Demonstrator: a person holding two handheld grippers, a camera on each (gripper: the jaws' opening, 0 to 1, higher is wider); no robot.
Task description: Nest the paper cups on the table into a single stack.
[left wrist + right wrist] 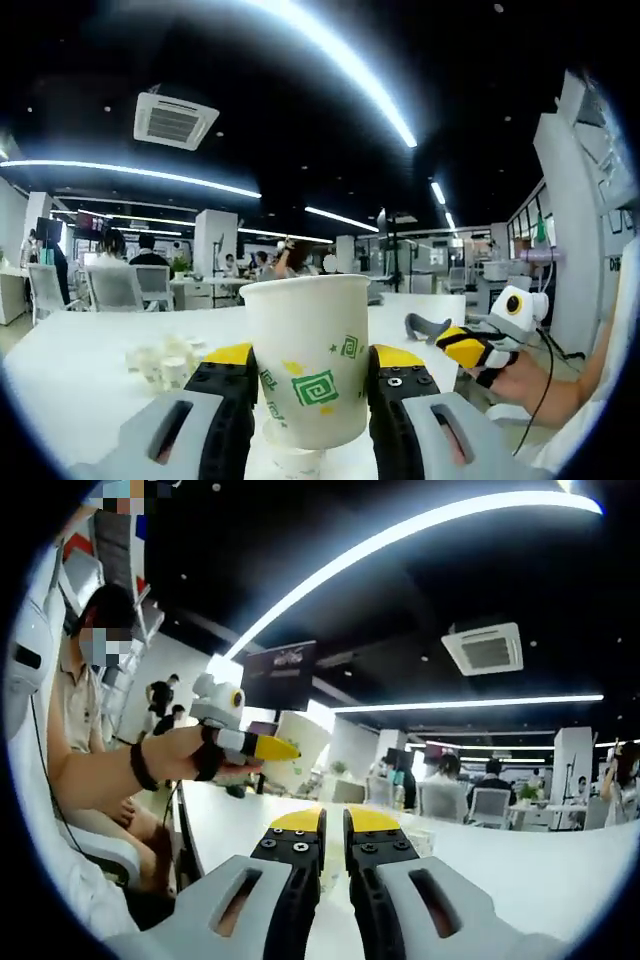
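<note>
Big white table (80, 350) stretches out across the left gripper view, and behind it an open office with white chairs (115, 285) and seated people (145, 250) at far desks. Overhead, long light strips (340, 60) curve over a black ceiling, with a square air vent (175, 120) set in it.

Front and centre: the left gripper (312, 385) is clamped on a white paper cup (310, 355) with green square swirls, one jaw on each side of its wall, the cup upright and lifted. Directly under its base sits another paper cup rim (295, 462), on the table between the jaws. Off to the left on the table, a small heap of white cups (165, 365), hard to count.

Over on the right of that view, the right gripper (470, 348), yellow-tipped, held in a hand (520, 380).

Switch to the right gripper view: its own jaws (333, 825) are pressed nearly together with nothing between them, above the table (520, 880). The left gripper (262, 748) shows at left in a person's hand (175, 755), the held cup (295, 750) just behind its yellow tip.
</note>
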